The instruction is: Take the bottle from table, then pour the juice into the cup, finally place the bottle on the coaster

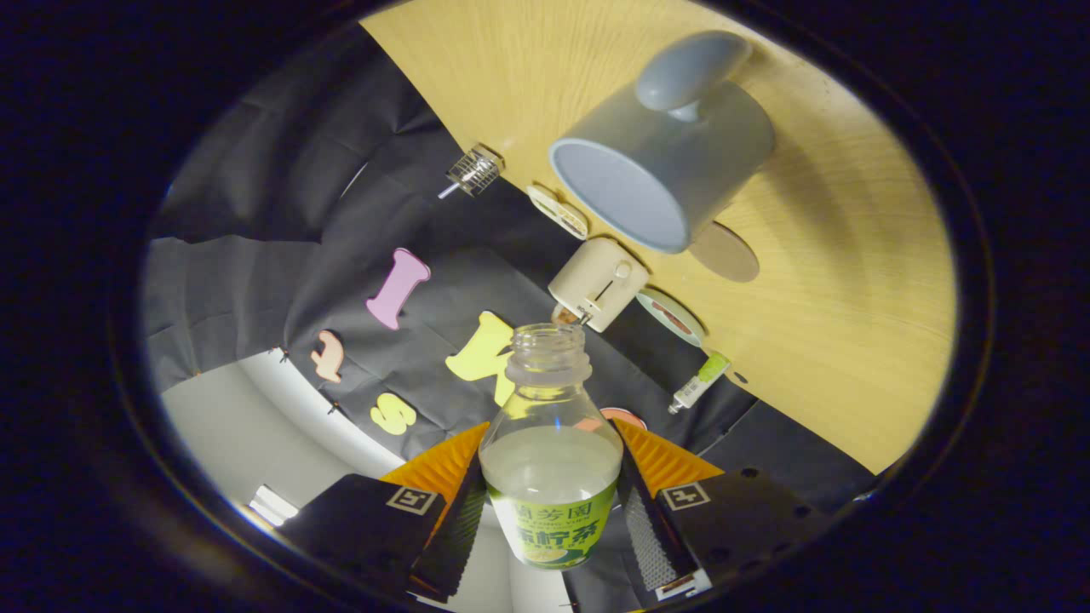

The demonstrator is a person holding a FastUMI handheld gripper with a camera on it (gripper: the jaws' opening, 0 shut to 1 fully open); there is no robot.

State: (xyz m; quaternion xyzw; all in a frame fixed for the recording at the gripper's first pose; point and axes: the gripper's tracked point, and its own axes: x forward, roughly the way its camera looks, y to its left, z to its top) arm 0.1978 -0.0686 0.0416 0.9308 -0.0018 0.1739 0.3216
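My gripper [549, 502] is shut on a clear bottle [551, 443] with a green label, one finger pressing each side of its body. The bottle has no cap and holds pale juice. The whole view is rolled over, so the wooden table [851, 323] looks steeply slanted. A grey mug [664, 170] stands on that table well beyond the bottle's open mouth, its opening turned toward me and its handle on the far side. A round brown coaster [725, 253] lies flat on the table right beside the mug's rim. No juice is seen leaving the bottle.
Along the table's edge by the wall sit a beige toaster-like box [599, 283], a small white device [558, 211], a clear wire-patterned cube [475, 169], a round plate [670, 317] and a small green-capped tube [700, 380].
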